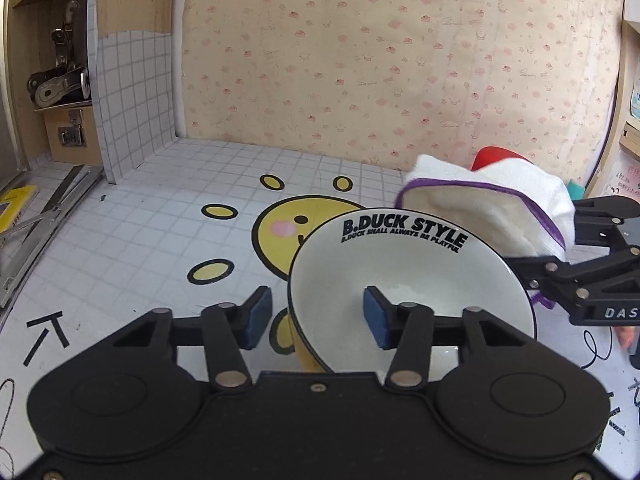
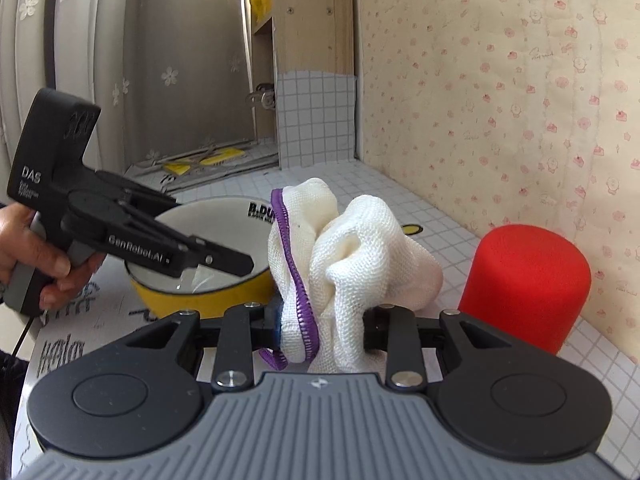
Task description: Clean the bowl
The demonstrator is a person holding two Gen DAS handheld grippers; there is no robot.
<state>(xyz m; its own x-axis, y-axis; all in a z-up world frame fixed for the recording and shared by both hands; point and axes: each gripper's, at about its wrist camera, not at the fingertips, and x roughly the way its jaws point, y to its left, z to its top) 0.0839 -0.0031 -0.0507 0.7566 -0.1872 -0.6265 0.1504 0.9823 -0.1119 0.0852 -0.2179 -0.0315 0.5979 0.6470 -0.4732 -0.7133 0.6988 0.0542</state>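
Observation:
A bowl (image 1: 404, 276), white inside and yellow outside, with "B.DUCK STYLE" printed on it, sits tilted on the table; it also shows in the right wrist view (image 2: 224, 216). My left gripper (image 1: 316, 318) is open, its jaws astride the bowl's near rim, one pad inside (image 1: 376, 316) and one outside. My right gripper (image 2: 320, 328) is shut on a white cloth (image 2: 352, 256) with purple edging, held just right of the bowl. The cloth also shows in the left wrist view (image 1: 492, 208), behind the bowl's far right rim.
A red cylinder (image 2: 524, 284) stands at the right by the wallpapered wall. The table (image 1: 140, 240) has a white grid cover with a yellow duck-face print. A shelf with metal parts (image 1: 60, 80) stands at the far left. Metal strips lie at the left edge.

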